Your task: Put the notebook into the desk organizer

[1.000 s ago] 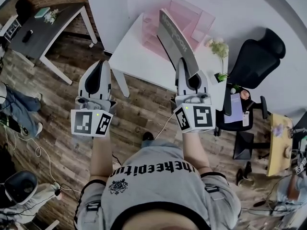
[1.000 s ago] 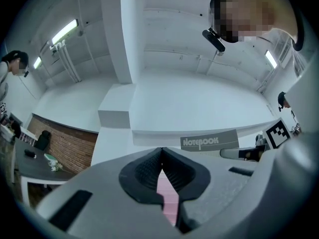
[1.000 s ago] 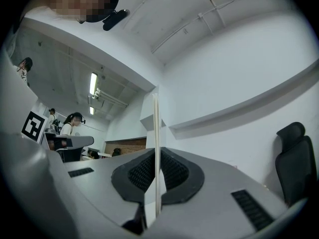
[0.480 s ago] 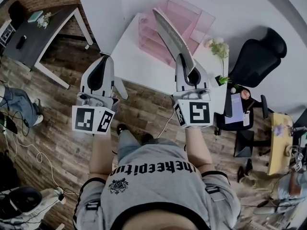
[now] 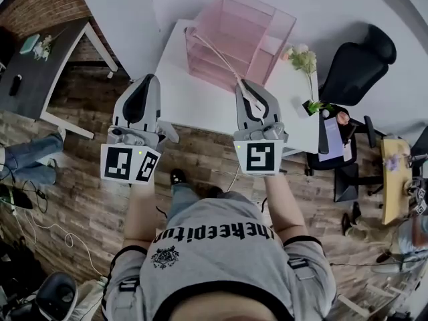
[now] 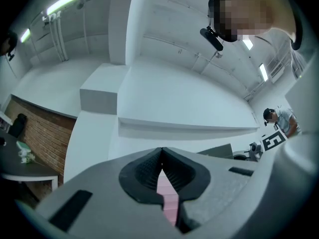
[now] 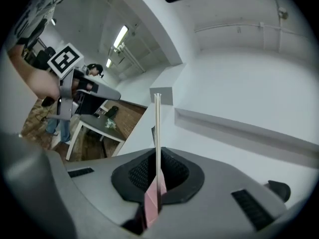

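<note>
Right hand-held gripper [image 5: 245,85] is clamped on the notebook [image 5: 214,56], its two jaws pressed tight against the thin book from either side. In the right gripper view [image 7: 157,153] the notebook [image 7: 157,123] stands upright and edge-on, rising straight out from between the dark ribbed pads [image 7: 174,171].

From the head view the notebook shows as a narrow pale line that runs away from the jaws, above the white desk [image 5: 200,102], toward the pink see-through organizer [image 5: 284,29]. Its far end overlaps the organizer's near left corner in that view. I cannot tell whether the two touch. The organizer stands on the far part of the desk, close to the white wall, with its compartments open toward the top.

Left hand-held gripper [image 5: 150,79] holds nothing. The left gripper view [image 6: 161,151] shows its jaws closed, tips meeting, with a sliver of pink showing through the slit lower down. It hangs near the desk's left front corner, well apart from the notebook and roughly level with the other gripper.

A small bunch of pale flowers [image 5: 302,57] stands on the right end of the desk, and a black office chair [image 5: 358,72] sits beyond it. The floor is wood planks [image 5: 87,192].
</note>
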Available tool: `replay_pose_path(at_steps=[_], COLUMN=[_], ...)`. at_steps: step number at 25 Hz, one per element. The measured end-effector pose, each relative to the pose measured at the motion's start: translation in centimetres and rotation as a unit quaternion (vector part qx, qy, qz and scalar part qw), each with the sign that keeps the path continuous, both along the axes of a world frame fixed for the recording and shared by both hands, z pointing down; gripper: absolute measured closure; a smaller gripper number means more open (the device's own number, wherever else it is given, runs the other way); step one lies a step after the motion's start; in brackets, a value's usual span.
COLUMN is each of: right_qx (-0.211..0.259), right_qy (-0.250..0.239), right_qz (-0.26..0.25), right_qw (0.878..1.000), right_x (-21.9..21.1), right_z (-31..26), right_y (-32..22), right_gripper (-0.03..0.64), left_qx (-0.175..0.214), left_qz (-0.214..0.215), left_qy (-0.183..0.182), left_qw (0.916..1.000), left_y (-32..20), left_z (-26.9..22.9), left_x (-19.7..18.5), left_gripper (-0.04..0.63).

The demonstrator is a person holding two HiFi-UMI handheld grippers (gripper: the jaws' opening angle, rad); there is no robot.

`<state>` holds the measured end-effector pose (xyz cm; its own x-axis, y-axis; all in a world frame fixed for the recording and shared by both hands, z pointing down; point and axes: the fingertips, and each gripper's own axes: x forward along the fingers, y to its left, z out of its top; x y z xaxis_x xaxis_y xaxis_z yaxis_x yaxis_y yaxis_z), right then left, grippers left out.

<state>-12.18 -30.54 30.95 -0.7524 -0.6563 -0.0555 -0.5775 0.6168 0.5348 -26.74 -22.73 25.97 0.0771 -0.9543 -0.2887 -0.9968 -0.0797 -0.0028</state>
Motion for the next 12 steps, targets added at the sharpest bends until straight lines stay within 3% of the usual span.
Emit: replay_pose_path(at_steps=[6, 12], right_qx=[0.019, 0.055], right_qy=[0.087, 0.181], right_qz=[0.041, 0.061], right_qw=[0.995, 0.98], right_x=[-2.7, -5.2], right_z=[3.8, 8.1], right_y=[-1.5, -2.8], right_gripper=[0.607, 0.607], left_qx=[-0.011, -0.019], left_qz=[0.035, 0.066], left_qy=[-0.002, -0.006], left_qw=[0.9993, 0.9976], left_y=[-3.1, -5.5], left_z=[0.5, 1.0], left_x=[-2.8, -4.9], left_gripper=[0.592, 0.592])
